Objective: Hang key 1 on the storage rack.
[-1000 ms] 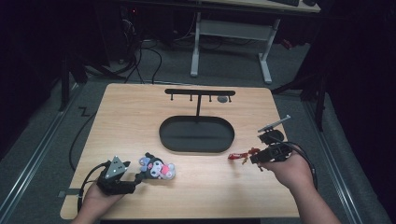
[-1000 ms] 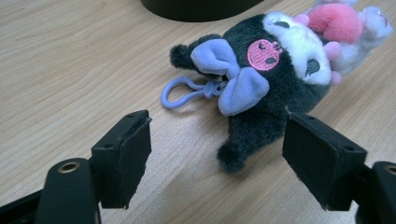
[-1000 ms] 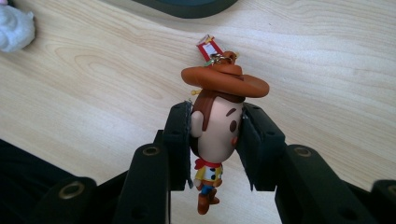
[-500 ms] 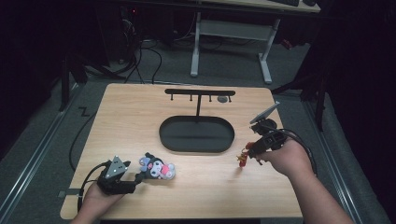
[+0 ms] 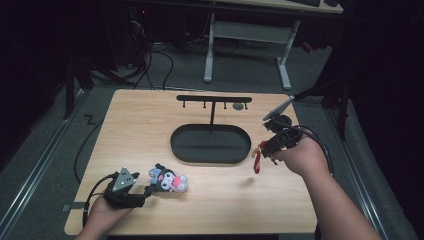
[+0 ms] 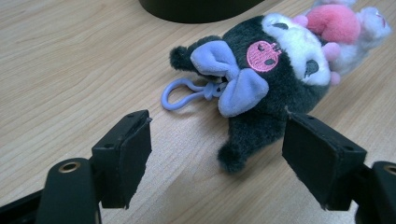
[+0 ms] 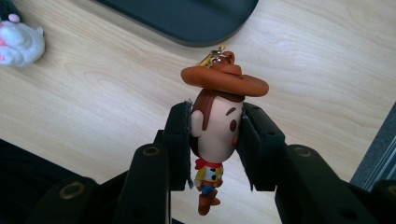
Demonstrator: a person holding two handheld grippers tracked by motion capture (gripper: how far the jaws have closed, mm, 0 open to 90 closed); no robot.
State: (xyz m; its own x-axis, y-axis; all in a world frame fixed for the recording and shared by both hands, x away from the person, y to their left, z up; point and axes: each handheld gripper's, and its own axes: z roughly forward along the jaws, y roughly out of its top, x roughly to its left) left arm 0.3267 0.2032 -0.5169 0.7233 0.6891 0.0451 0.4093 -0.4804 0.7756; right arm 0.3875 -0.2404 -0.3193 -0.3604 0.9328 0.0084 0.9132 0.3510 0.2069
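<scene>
Wooden table (image 5: 150, 125): hook stand (image 5: 214, 100) bare, nothing hung. Cowboy keychain (image 7: 217, 135) clamped by right gripper (image 7: 215, 144), lifted at 4 o'clock of stand. Plush keychain (image 6: 275, 70) lying between wide-open left gripper (image 6: 217, 154) jaws, ungrasped.

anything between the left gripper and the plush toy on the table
Nothing visible. The left gripper stands open, its jaws either side of the plush toy, with bare table in front and the purple clip lying beside the toy.
</scene>
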